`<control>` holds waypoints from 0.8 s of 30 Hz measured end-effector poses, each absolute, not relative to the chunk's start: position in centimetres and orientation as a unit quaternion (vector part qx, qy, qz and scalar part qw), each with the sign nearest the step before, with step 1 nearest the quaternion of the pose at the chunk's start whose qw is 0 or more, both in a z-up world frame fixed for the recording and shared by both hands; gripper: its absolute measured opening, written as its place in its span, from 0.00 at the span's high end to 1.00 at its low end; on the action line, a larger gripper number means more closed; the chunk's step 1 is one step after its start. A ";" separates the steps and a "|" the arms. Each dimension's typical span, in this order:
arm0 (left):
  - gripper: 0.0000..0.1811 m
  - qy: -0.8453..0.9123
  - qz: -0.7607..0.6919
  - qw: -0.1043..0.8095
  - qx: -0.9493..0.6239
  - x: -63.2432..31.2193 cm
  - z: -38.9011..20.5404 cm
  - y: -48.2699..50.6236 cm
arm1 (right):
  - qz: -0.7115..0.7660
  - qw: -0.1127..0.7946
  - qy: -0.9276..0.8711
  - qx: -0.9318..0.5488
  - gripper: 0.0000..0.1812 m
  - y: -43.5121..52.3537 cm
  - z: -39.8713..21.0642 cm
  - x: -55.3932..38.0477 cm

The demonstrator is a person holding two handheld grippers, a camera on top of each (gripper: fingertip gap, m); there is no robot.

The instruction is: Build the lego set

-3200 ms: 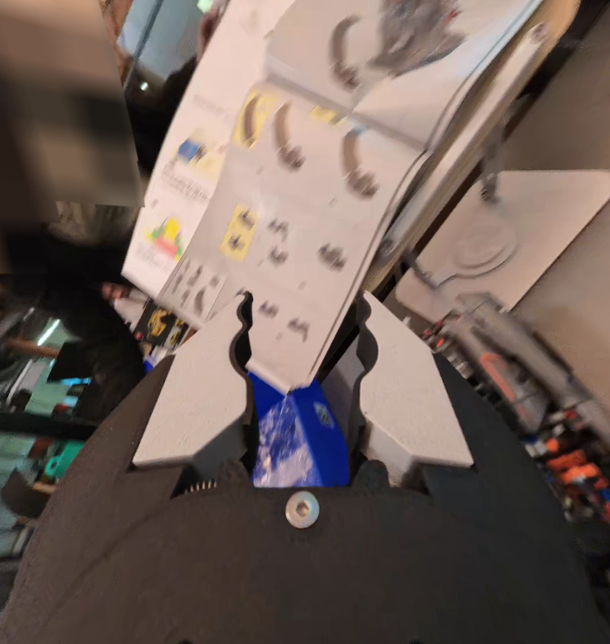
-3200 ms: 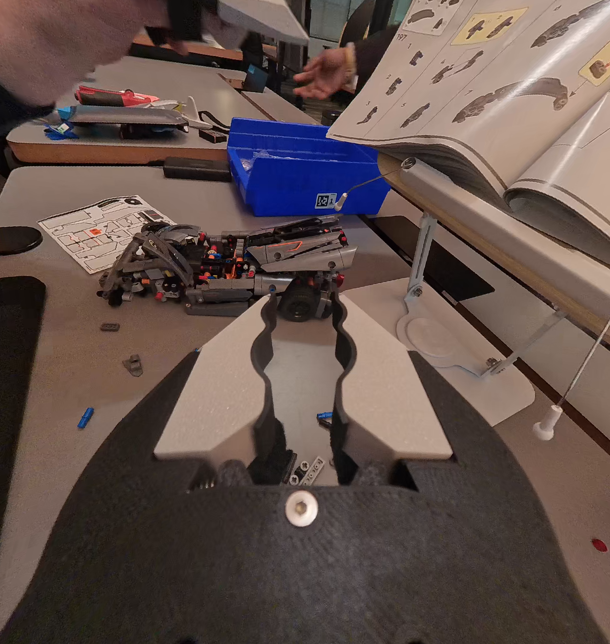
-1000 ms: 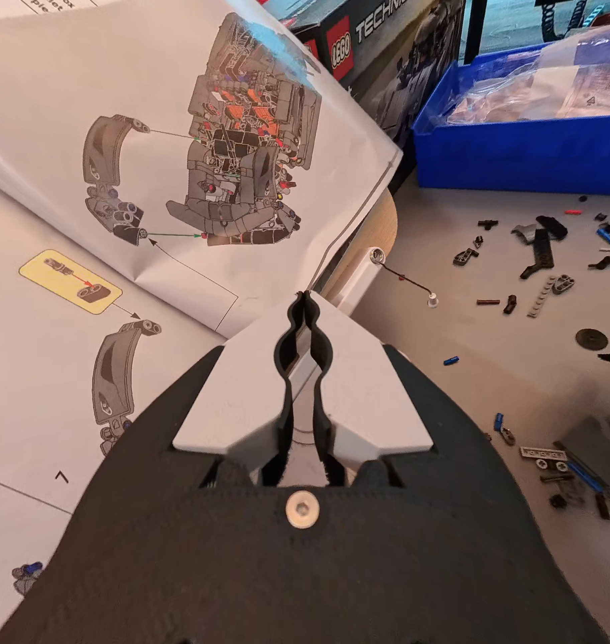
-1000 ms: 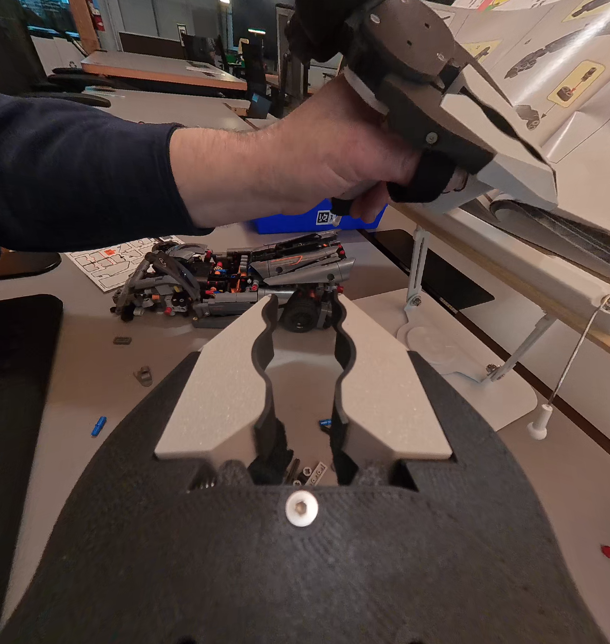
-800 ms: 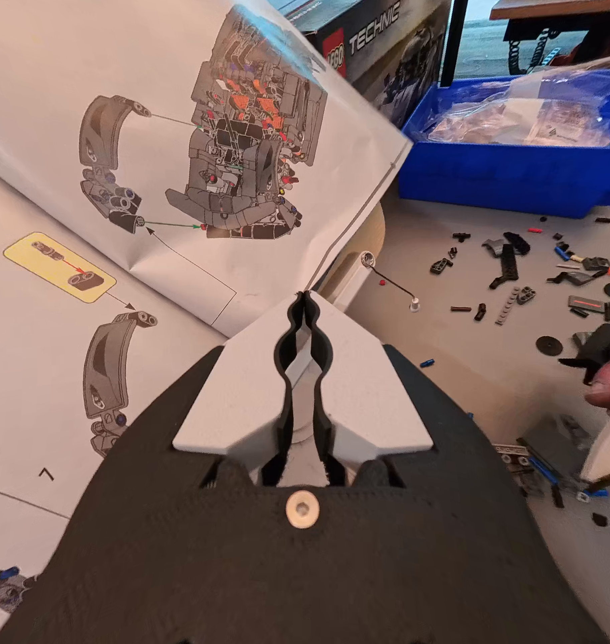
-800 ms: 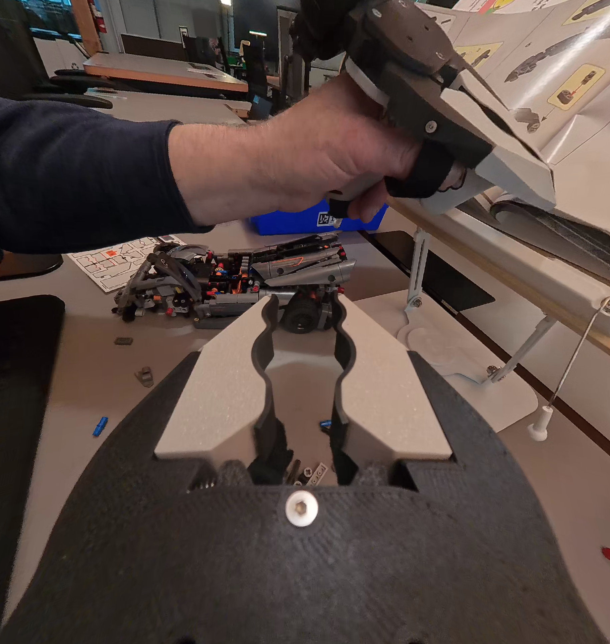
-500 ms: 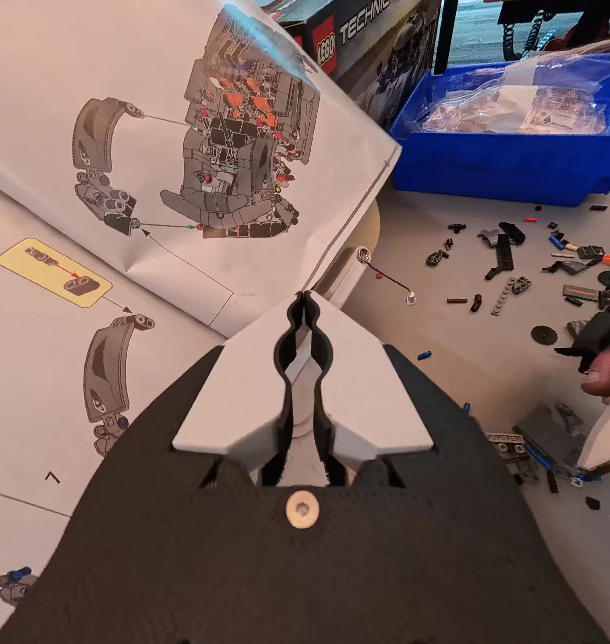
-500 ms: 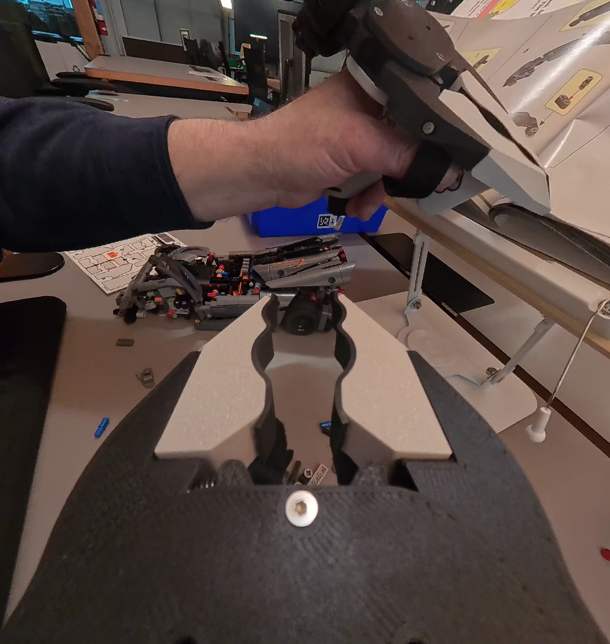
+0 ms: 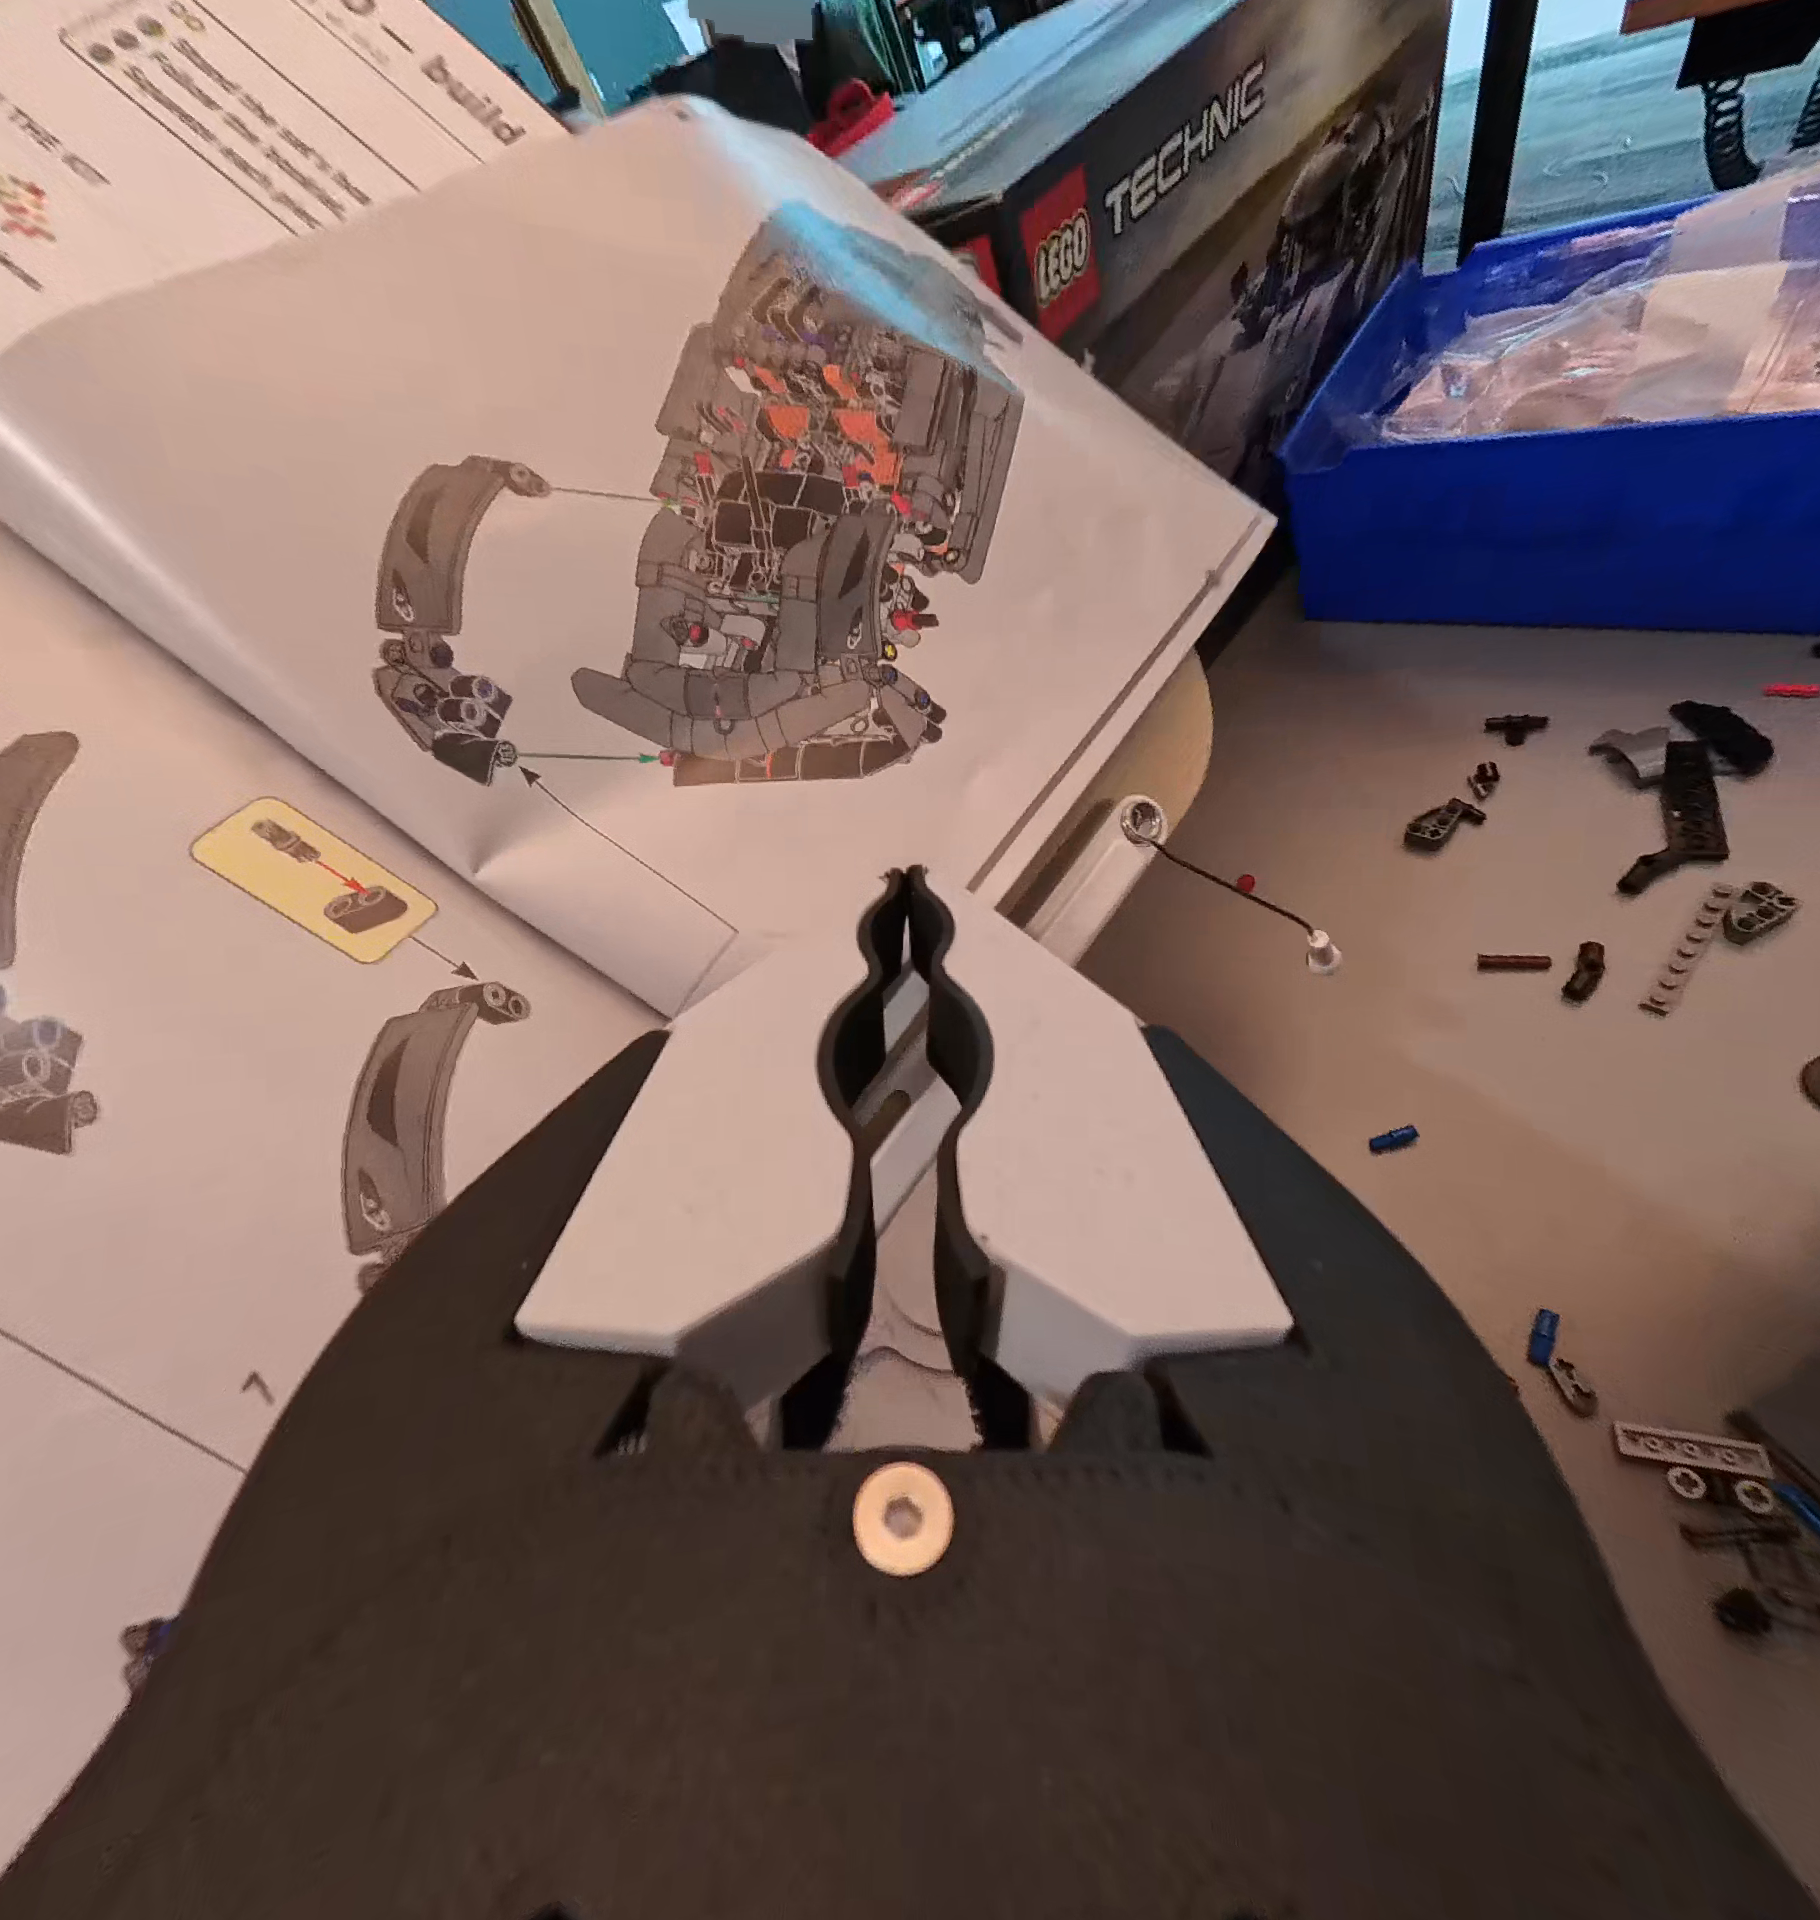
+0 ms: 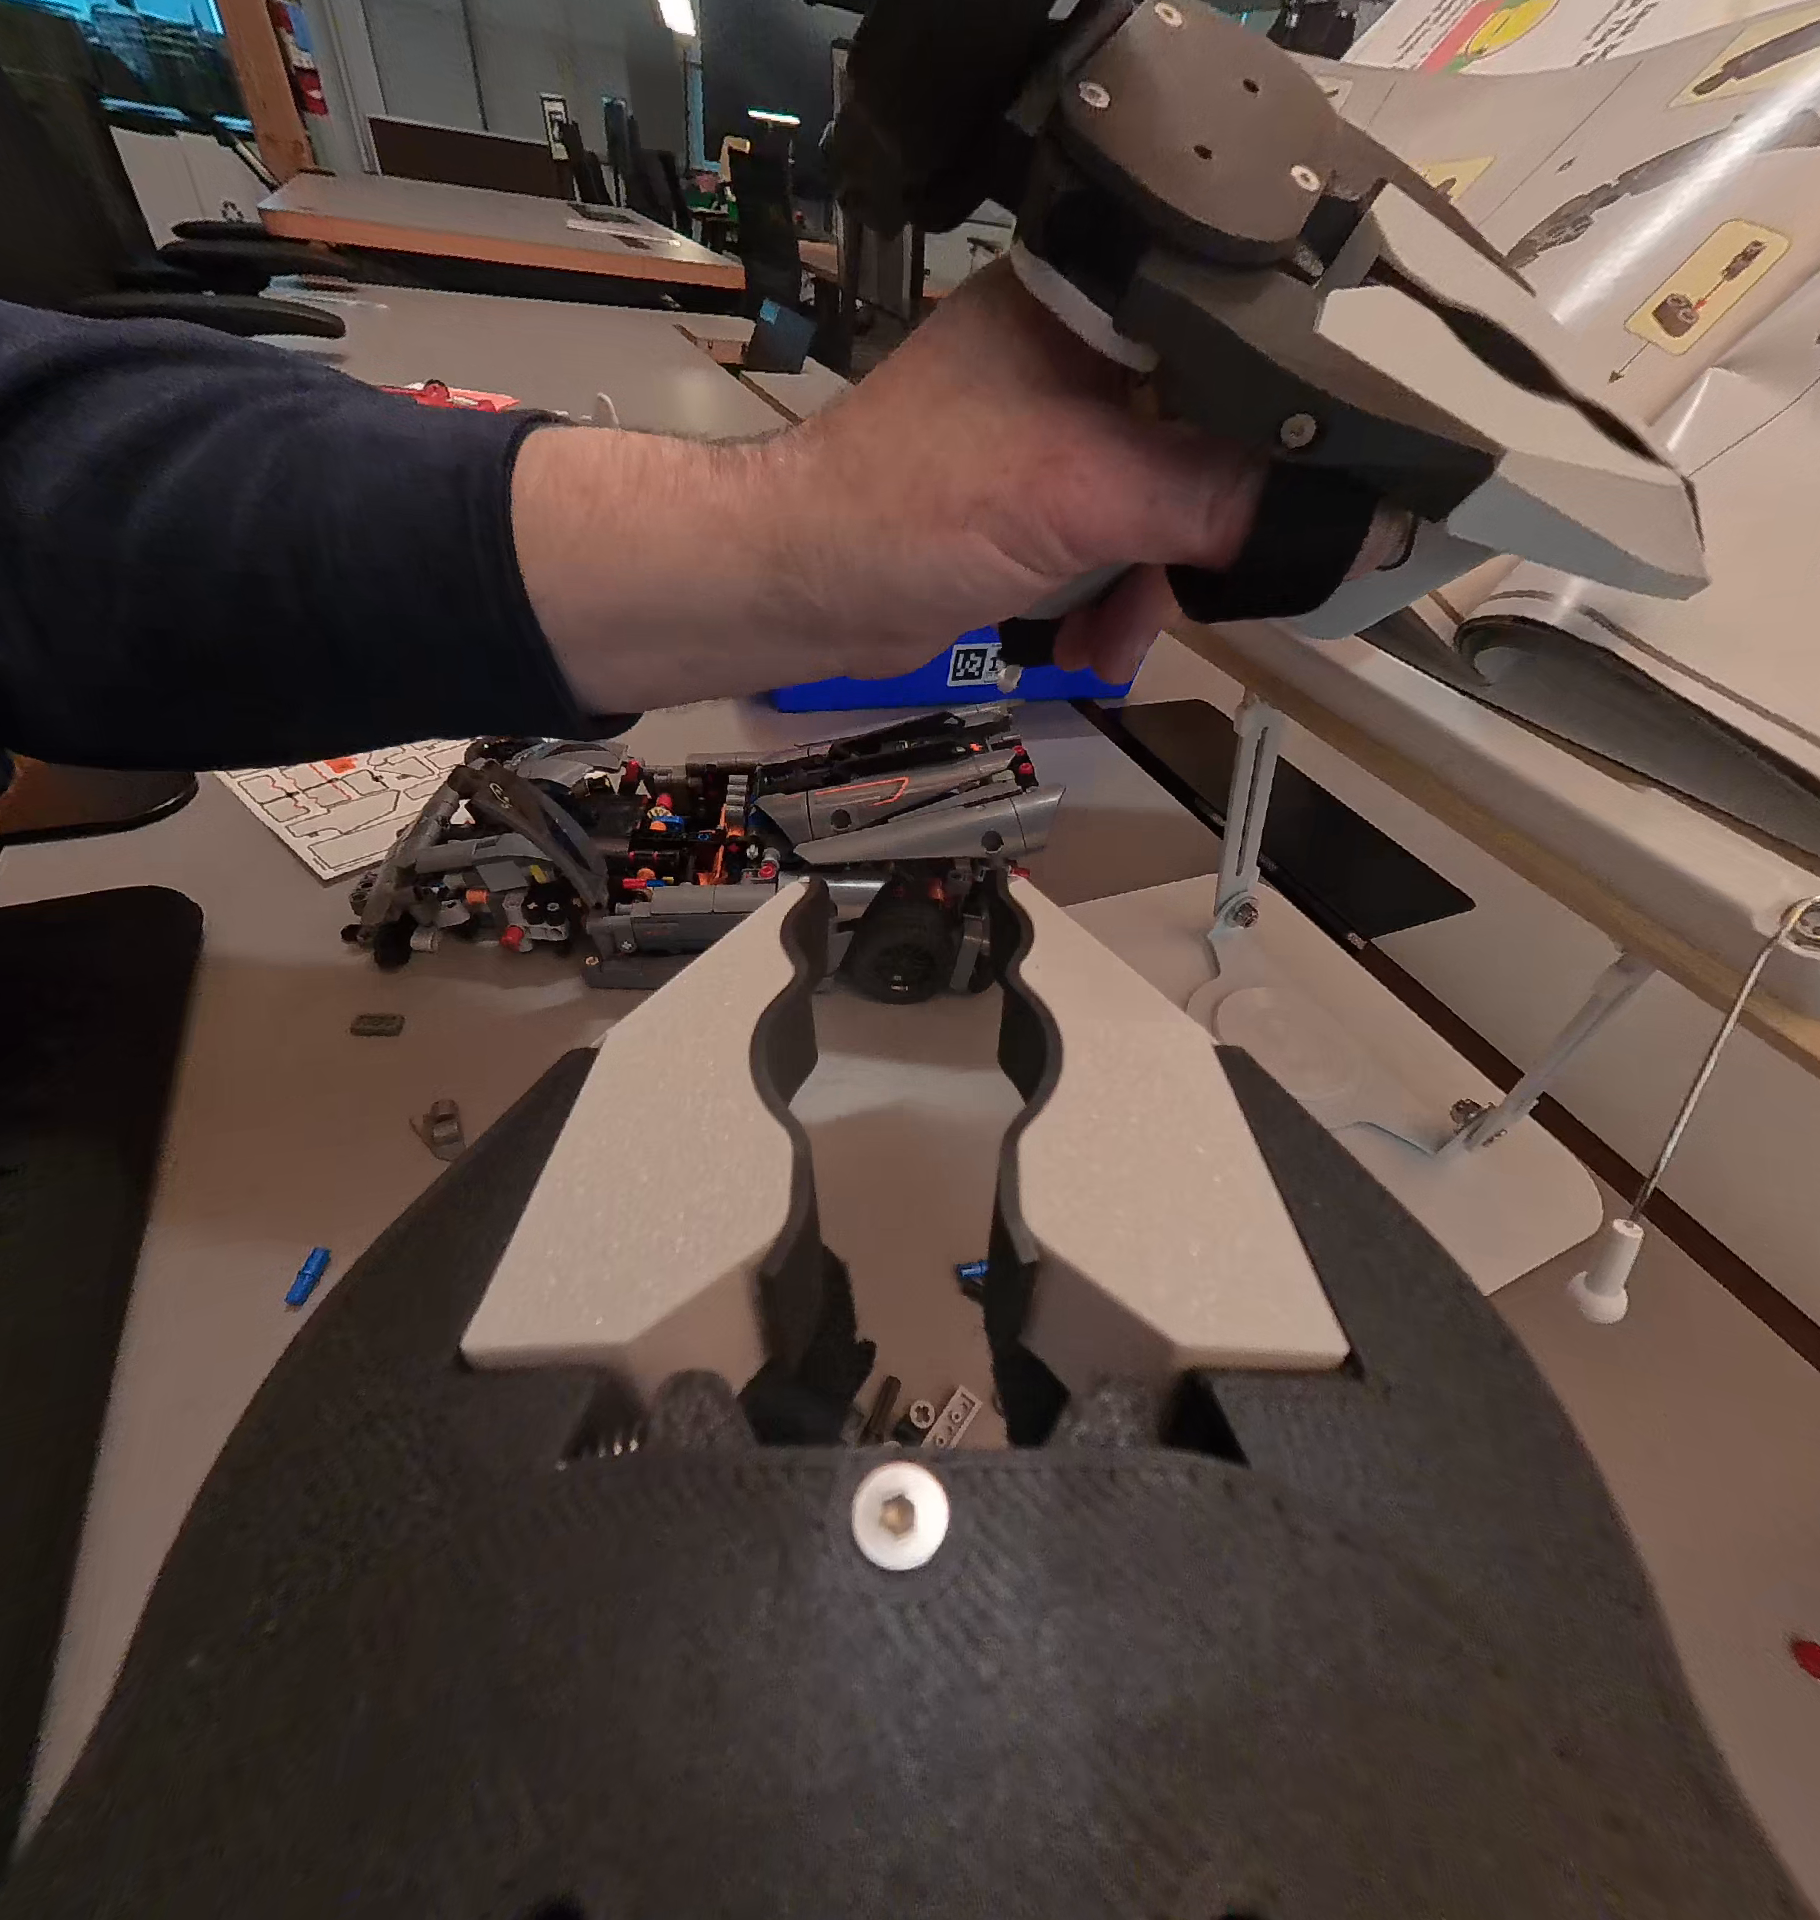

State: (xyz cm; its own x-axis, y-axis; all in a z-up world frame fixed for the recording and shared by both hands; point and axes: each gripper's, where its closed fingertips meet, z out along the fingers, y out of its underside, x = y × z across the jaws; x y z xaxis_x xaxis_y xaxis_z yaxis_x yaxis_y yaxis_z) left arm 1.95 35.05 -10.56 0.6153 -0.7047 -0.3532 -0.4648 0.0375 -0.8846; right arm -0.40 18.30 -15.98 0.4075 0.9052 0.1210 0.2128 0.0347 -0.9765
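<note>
The open instruction booklet (image 9: 210, 1091) rests on a tilted stand. My left gripper (image 9: 908, 878) is shut at the lower right corner of a lifted, curled page (image 9: 594, 343) and seems to pinch its edge. It also shows in the right wrist view (image 10: 1654, 478), held by a hand against the booklet. The partly built grey car model (image 10: 740, 842) sits on the table. My right gripper (image 10: 901, 914) is open and empty, low over the table, pointing at the car's wheel.
Loose small parts (image 9: 1675, 800) lie scattered on the table right of the stand. A blue bin (image 9: 1571, 540) with bags and the set's box (image 9: 1197, 208) stand behind. The stand's white base (image 10: 1405, 1143), a sticker sheet (image 10: 334, 810) and a black mat (image 10: 54, 1143) surround the car. Spacing between my two grippers at the tips: around 15 cm. It is some 20 cm from my left tips to the stand's white base (image 10: 1405, 1143).
My left gripper went from open around the page corner to shut on it and holds the page lifted, shifting slightly. My right gripper has stayed open and still.
</note>
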 end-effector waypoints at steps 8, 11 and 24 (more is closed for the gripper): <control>1.00 0.418 -0.069 0.606 -0.673 0.6 -8.8 35.5 | 0.308 0.562 -0.449 -0.623 0.84 18.3 -16.0 -0.5; 0.94 0.431 -0.025 0.613 -0.662 0.6 -7.8 36.3 | 0.307 0.559 -0.451 -0.624 0.84 18.3 -16.2 -0.6; 0.72 0.442 0.170 0.609 -0.636 1.5 -1.3 45.7 | 0.314 0.554 -0.453 -0.624 0.84 18.1 -16.5 -0.9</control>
State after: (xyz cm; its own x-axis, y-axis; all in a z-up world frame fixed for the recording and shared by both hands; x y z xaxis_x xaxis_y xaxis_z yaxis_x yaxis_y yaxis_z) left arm 1.48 45.65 -1.33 0.5508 -0.3550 -0.7554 -0.7701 0.1328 -0.6239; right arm -0.93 18.14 -16.52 0.3928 0.9131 0.1091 0.2174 0.0231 -0.9758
